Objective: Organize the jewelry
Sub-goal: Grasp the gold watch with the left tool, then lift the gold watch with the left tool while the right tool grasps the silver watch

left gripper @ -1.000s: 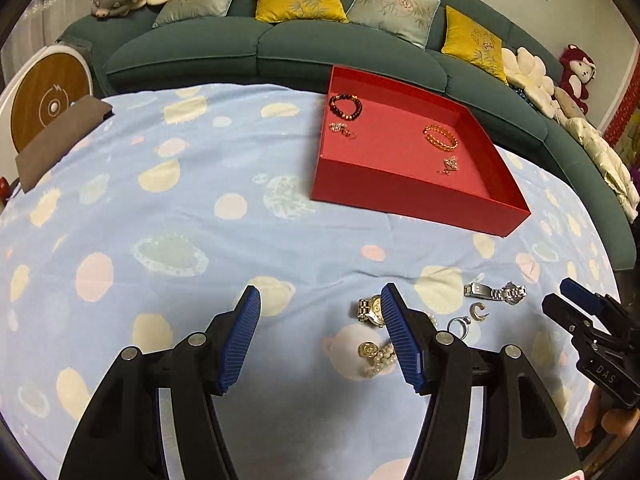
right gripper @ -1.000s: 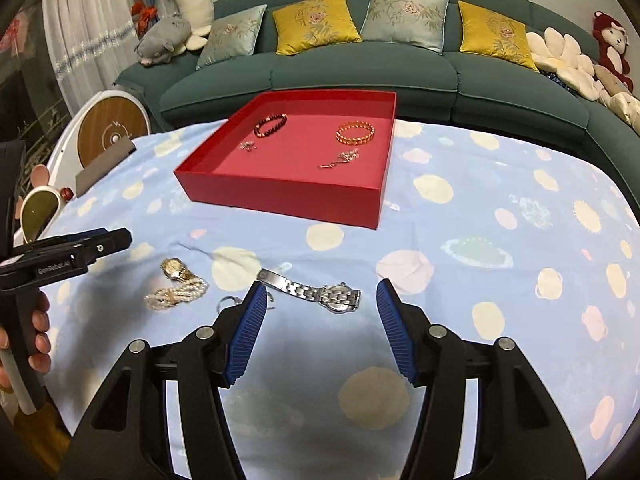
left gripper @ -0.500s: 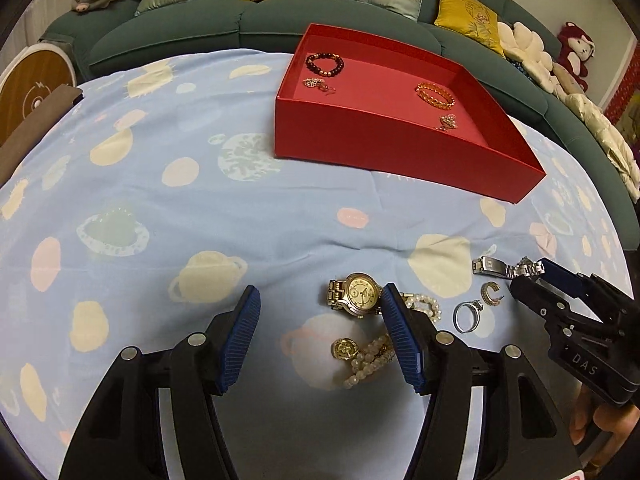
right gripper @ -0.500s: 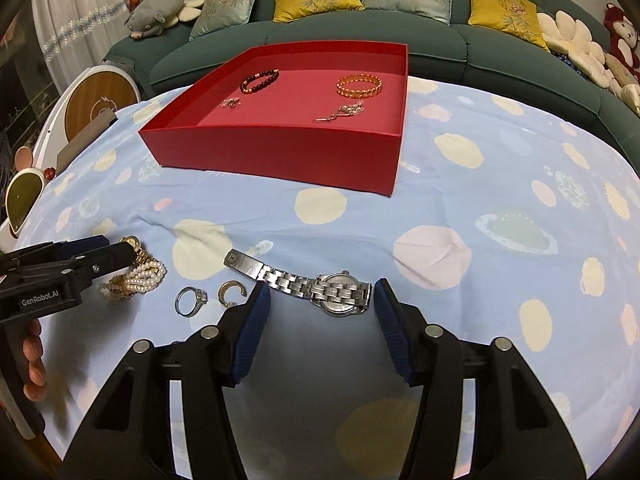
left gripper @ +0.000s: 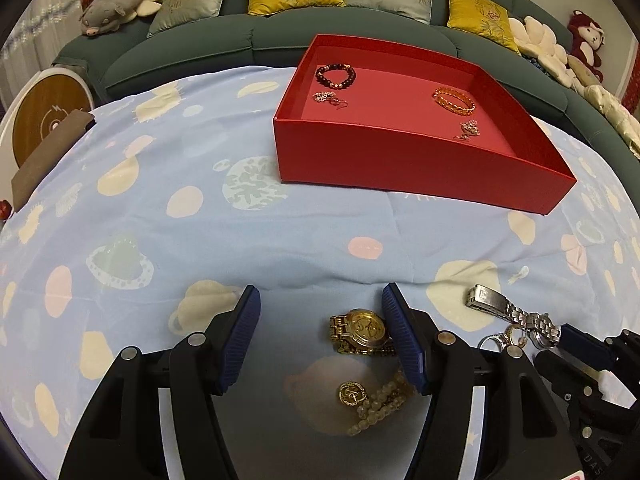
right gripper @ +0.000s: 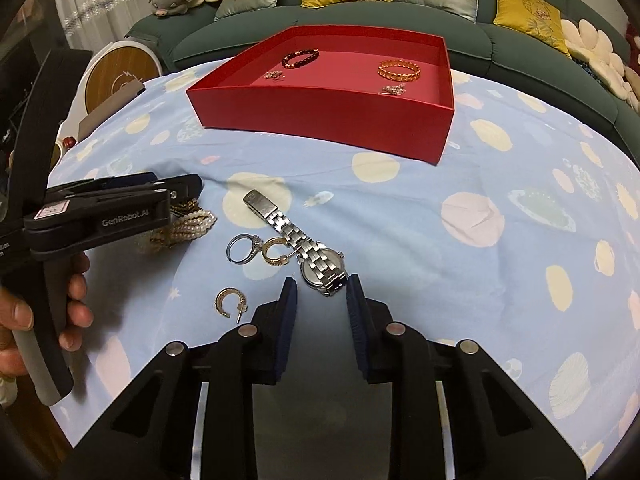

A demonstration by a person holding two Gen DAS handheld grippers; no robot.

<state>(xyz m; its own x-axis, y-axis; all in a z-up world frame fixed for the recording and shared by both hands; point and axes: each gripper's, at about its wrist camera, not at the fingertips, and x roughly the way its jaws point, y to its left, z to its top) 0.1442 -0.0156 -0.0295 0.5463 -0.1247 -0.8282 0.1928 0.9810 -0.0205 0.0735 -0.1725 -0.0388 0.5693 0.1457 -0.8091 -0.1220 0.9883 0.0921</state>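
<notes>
Left tongs (left gripper: 320, 336): blue-padded fingers (left gripper: 240, 336) set wide apart, nothing clamped; lowered over the near part of the desk (left gripper: 200, 232), which is covered by a pale blue cloth with planet prints. A gold watch (left gripper: 362, 332) is seen lying between the fingers, hard against the inner face of the right-hand one; whether contact is made cannot be told. A pearl strand with a gold charm (left gripper: 370, 404) lies just nearer, partly under the same finger. Right tongs (right gripper: 322, 300): fingers (right gripper: 286, 312) parted to a moderate gap, nothing gripped; the case end of a silver watch (right gripper: 316, 266) is placed just beyond the tips, in line with the gap, its band running away to the far left. Beside the band a silver ring (right gripper: 240, 249) and a gold hoop earring (right gripper: 276, 251) are found, close together; a second gold hoop earring (right gripper: 230, 302) lies apart, nearer and just left of the left-hand finger. Red tray (right gripper: 320, 108): set on the far part of the desk, well apart from the loose pieces; held within are a dark bead bracelet (right gripper: 300, 58) and a small earring pair (right gripper: 274, 75) at far left, an orange bead bracelet (right gripper: 399, 70) and a small brooch-like piece (right gripper: 394, 89) at right. A green sofa (right gripper: 360, 20) with cushions is recorded behind.
</notes>
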